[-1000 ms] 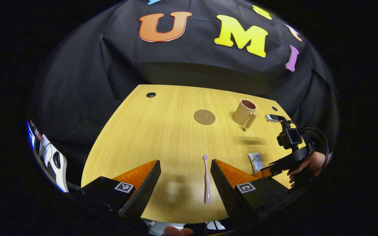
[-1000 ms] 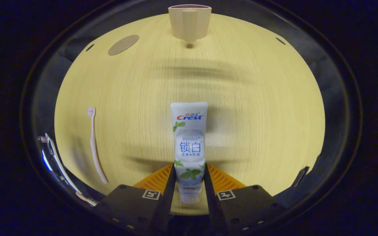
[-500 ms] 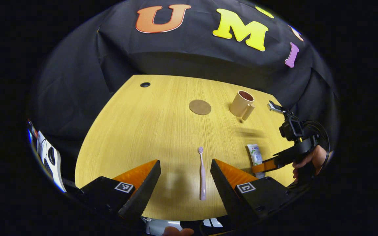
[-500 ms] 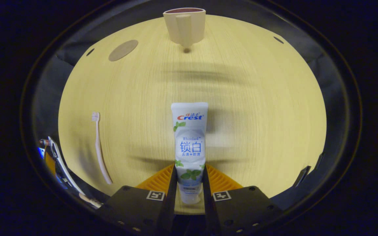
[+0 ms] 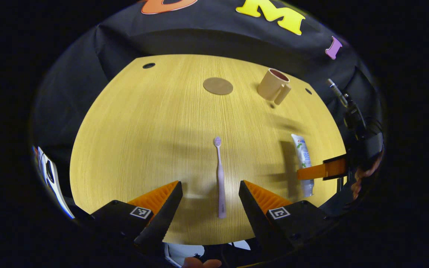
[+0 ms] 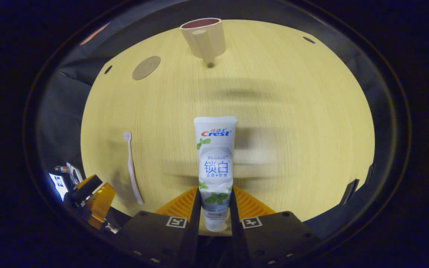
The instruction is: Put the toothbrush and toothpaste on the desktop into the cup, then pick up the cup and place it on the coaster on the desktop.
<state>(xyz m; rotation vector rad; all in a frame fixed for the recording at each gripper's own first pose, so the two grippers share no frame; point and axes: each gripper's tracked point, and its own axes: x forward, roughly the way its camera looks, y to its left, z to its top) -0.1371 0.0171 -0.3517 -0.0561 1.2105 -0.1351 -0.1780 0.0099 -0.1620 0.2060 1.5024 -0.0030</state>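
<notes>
A pink toothbrush [image 5: 220, 175] lies flat on the wooden desktop [image 5: 143, 130], head pointing away. My left gripper [image 5: 210, 185] is open above it, one finger on each side of the handle, not touching. My right gripper [image 6: 215, 191] is shut on the white toothpaste tube [image 6: 215, 156] near its cap end. In the left gripper view the tube [image 5: 302, 154] casts a shadow beside it and the right gripper [image 5: 320, 171] holds it from the right. The beige cup [image 5: 272, 85] [image 6: 202, 37] stands upright at the far side, handle toward me. The round brown coaster [image 5: 218, 86] [image 6: 146, 67] lies left of the cup.
Small cable holes [image 5: 148, 65] [image 6: 308, 40] sit in the desktop's far corners. The black cloth wall rises behind the desk. In the right gripper view the toothbrush [image 6: 132, 167] lies at the left, with the left gripper [image 6: 91, 197] near the desk's front edge.
The left gripper has tipped downward toward the toothbrush, still open. The right gripper stays shut on the toothpaste and has shifted a little, so the cup now sits lower in its view.
</notes>
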